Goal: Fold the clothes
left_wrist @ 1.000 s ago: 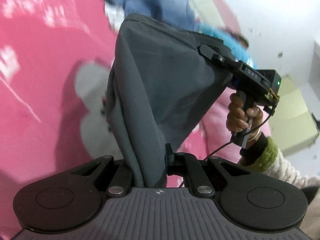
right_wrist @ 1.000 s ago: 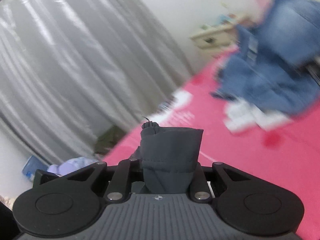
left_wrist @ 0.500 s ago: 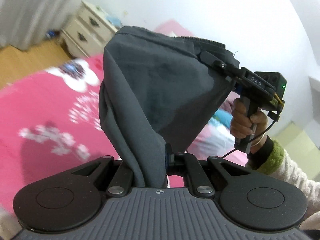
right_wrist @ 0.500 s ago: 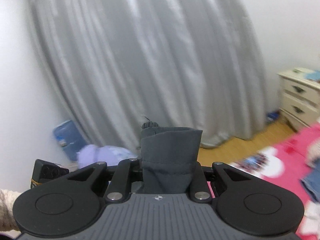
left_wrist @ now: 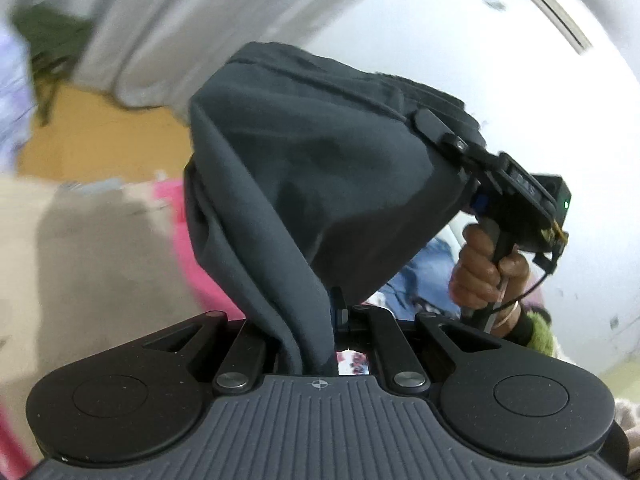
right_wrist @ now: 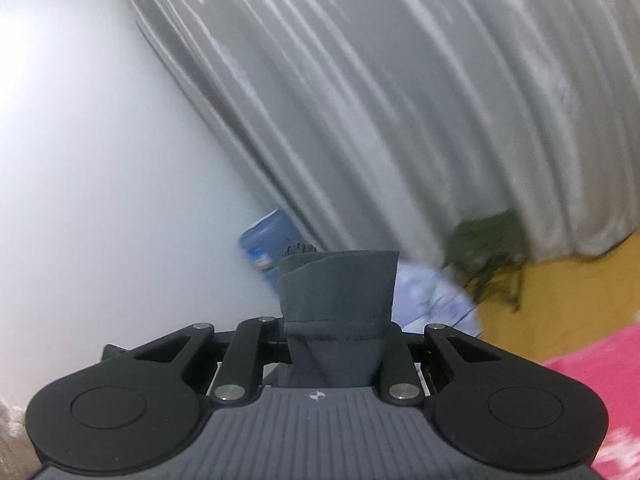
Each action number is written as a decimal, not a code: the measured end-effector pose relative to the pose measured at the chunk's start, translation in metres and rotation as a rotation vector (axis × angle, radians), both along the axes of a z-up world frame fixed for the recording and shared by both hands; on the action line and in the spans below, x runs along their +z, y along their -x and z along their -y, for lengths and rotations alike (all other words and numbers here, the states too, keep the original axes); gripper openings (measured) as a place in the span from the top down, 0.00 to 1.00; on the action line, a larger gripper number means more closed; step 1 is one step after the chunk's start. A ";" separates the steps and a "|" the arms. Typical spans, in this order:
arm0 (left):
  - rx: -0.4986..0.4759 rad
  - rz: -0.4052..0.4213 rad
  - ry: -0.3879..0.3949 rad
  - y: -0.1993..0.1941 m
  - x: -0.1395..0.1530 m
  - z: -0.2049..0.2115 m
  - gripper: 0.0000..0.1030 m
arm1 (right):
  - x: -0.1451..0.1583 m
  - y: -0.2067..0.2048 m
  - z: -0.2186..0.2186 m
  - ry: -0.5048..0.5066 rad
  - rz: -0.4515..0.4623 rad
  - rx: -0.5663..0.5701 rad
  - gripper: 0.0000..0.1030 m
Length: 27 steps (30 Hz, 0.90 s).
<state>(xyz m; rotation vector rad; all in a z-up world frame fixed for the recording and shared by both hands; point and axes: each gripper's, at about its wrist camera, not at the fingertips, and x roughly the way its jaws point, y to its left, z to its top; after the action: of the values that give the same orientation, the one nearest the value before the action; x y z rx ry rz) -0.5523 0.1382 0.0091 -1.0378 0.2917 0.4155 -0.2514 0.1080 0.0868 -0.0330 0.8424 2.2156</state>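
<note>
While raised, left gripper (left_wrist: 320, 344) pinching dark grey garment (left_wrist: 304, 184); right gripper (right_wrist: 334, 344) pinching its hem, angled slightly downward.

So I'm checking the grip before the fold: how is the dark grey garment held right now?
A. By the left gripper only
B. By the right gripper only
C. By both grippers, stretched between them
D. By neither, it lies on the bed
C: the dark grey garment is pinched in the left gripper and spans across to the right gripper, whose own view also shows cloth clamped in it.
</note>
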 end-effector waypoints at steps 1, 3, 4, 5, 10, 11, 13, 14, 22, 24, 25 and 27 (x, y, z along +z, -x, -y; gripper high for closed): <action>0.015 -0.006 0.017 0.009 -0.005 0.002 0.94 | -0.009 0.007 -0.004 0.015 -0.008 0.019 0.80; 0.041 -0.019 0.048 0.024 -0.014 0.007 0.94 | -0.023 0.020 -0.011 0.042 -0.019 0.053 0.80; 0.047 -0.030 0.065 0.029 -0.018 0.009 0.94 | -0.030 0.027 -0.014 0.057 -0.024 0.069 0.80; 0.049 -0.046 0.071 0.033 -0.020 0.011 0.94 | -0.036 0.032 -0.017 0.074 -0.028 0.082 0.80; 0.066 -0.082 0.113 0.053 -0.027 0.013 0.94 | -0.066 0.061 -0.033 0.144 -0.013 0.136 0.80; 0.072 -0.087 0.120 0.055 -0.030 0.013 0.94 | -0.071 0.066 -0.036 0.155 -0.012 0.146 0.80; 0.082 -0.088 0.141 0.058 -0.035 0.012 0.94 | -0.078 0.074 -0.046 0.172 -0.011 0.164 0.80; 0.087 -0.088 0.151 0.060 -0.037 0.011 0.94 | -0.082 0.076 -0.052 0.181 -0.015 0.169 0.80; 0.119 -0.075 0.159 0.099 -0.025 0.040 0.94 | -0.094 0.087 -0.071 0.200 -0.057 0.205 0.80; 0.125 -0.075 0.159 0.102 -0.026 0.042 0.94 | -0.096 0.089 -0.075 0.204 -0.062 0.213 0.80; 0.129 -0.079 0.157 0.104 -0.026 0.044 0.94 | -0.098 0.090 -0.079 0.207 -0.064 0.215 0.80; 0.129 -0.087 0.151 0.105 -0.026 0.045 0.94 | -0.100 0.091 -0.082 0.210 -0.072 0.224 0.80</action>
<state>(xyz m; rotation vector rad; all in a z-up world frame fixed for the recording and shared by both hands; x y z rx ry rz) -0.6572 0.0930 -0.0174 -1.1918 0.3384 0.5624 -0.3426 0.1898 -0.0137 -0.1562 1.1575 2.3369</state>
